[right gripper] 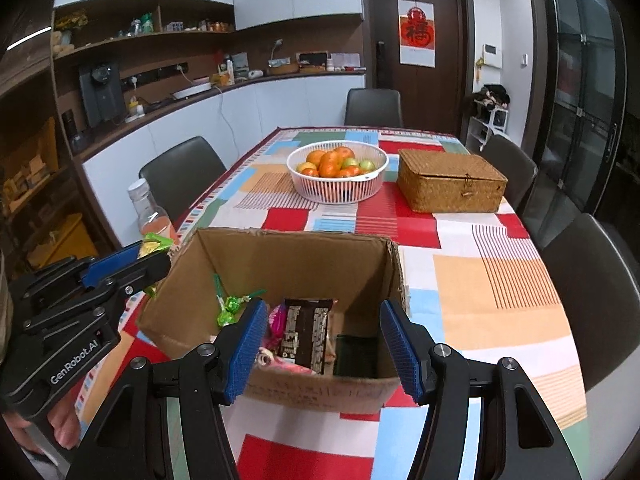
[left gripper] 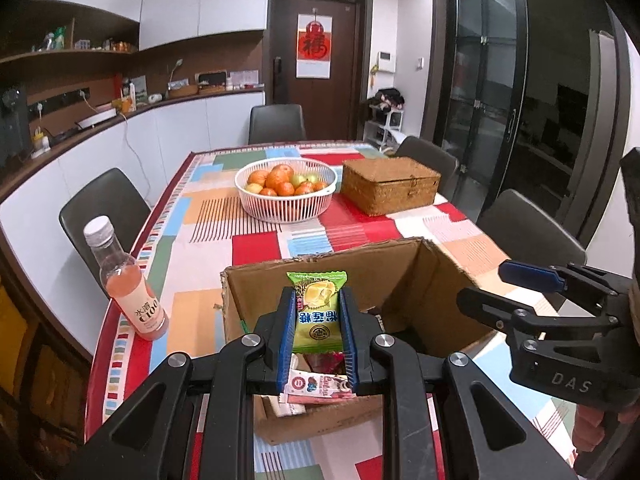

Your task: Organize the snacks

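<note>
left wrist view: left gripper [left gripper: 316, 320] lower centre, fingers clamped on green snack packet [left gripper: 318, 312], packet upright above open cardboard box [left gripper: 400, 276]
box contents: more wrappers visible under the packet, lower centre
right gripper in this view: right edge [left gripper: 516, 280], fingers parted, nothing between them
bottle [left gripper: 128, 284]: left, upright on tabletop [left gripper: 256, 240], beside box
background: fruit basket [left gripper: 285, 189] centre, wicker box [left gripper: 390, 184] to its right
right wrist view: right gripper [right gripper: 324, 344] bottom centre, fingers wide, empty, over near wall of cardboard box [right gripper: 320, 392]
inside box: dark wrapper [right gripper: 306, 334], green candy [right gripper: 230, 308], pink packets
left gripper: left edge [right gripper: 148, 254], holding green snack packet [right gripper: 154, 245] at the box's left corner
</note>
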A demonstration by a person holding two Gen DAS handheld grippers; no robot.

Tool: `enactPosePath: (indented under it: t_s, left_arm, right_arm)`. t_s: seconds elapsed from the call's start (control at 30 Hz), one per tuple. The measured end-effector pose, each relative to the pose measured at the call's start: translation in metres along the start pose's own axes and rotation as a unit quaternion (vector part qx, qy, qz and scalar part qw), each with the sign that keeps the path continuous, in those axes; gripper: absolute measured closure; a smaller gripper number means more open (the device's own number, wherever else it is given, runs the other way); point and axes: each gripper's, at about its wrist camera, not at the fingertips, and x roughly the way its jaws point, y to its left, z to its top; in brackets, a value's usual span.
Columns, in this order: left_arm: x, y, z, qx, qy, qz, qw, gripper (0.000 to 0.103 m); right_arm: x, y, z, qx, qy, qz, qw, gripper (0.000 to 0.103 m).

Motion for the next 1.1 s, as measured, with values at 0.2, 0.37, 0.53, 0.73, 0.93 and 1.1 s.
enactPosePath:
  t_s: [0.2,0.37,0.53,0.73,0.93,1.1]
  left_arm:
    - [0.008,-0.002,0.001,0.006,0.018,0.014,0.9997,0.080]
    - [-0.010,-0.006,-0.010,0.010,0.011,0.025,0.9996,0.075]
    - [-0.037,-0.009,-0.024,0.012,-0.003,0.041,0.9991,0.063]
    - [-0.077,-0.016,-0.043,0.011,-0.026,0.065,0.9975,0.044]
    - [-0.115,-0.025,-0.064,0.015,-0.058,0.096,0.9936,0.026]
    - [-0.138,-0.031,-0.080,0.012,-0.067,0.098,0.9929,0.018]
  right_arm:
    - [0.009,-0.004,0.000,0.009,0.016,-0.009,1.000,0.043]
    - [0.003,-0.003,-0.007,0.008,0.014,-0.006,1.000,0.043]
    - [-0.018,0.001,-0.018,0.002,-0.001,-0.008,1.000,0.043]
    - [-0.052,0.011,-0.042,-0.005,-0.024,-0.009,1.000,0.043]
    - [-0.088,0.016,-0.067,-0.003,-0.049,-0.017,0.999,0.033]
    - [-0.112,0.019,-0.084,0.003,-0.068,-0.021,0.997,0.023]
